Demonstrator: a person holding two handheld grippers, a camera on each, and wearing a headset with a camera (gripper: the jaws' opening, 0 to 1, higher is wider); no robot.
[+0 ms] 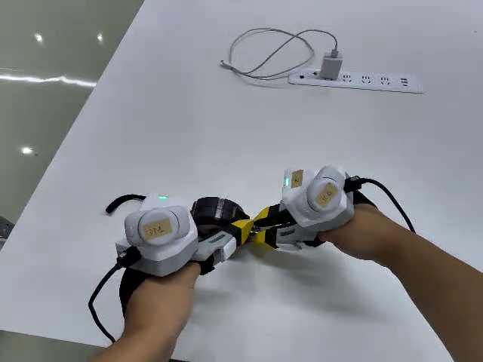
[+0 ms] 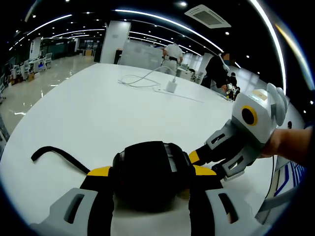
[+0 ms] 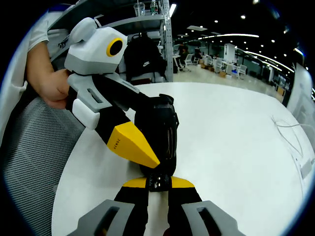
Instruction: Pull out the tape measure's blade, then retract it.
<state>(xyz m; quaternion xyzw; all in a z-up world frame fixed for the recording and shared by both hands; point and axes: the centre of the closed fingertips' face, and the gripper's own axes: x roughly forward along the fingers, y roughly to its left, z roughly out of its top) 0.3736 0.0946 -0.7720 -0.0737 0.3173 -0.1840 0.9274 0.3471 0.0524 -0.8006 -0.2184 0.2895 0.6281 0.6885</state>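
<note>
Two grippers, both busy, lower centre of the head view on the white table (image 1: pixel 226 128). My left gripper (image 2: pixel 152 171) is closed round the tape measure (image 1: pixel 217 210). In the left gripper view its black body sits btwn my yellow tips at bottom centre, squeezed from both sides, w/ the black wrist strap (image 2: pixel 53 155) trailing off to the left on the tabletop. My right gripper (image 3: pixel 158 183) has its jaws almost touching. At bottom centre of the right gripper view they look pinched on the blade end (image 3: pixel 158 180), a small dark tab at the mouth of the tape measure. It's too small to be sure the grip is on the hook itself. No length of blade shows btwn body and tab, so I judge this as step 1, right at the start: grip set, pull not yet begun. Next move, imo: clamp hard w/ the left so the tape measure can't slide or twist. Draw the right straight away from the mouth, in line w/ the blade, not up or sideways, or the tab may slip out or the blade kink. For the retract, ease the right back toward the mouth vs. letting the blade snap in.
</note>
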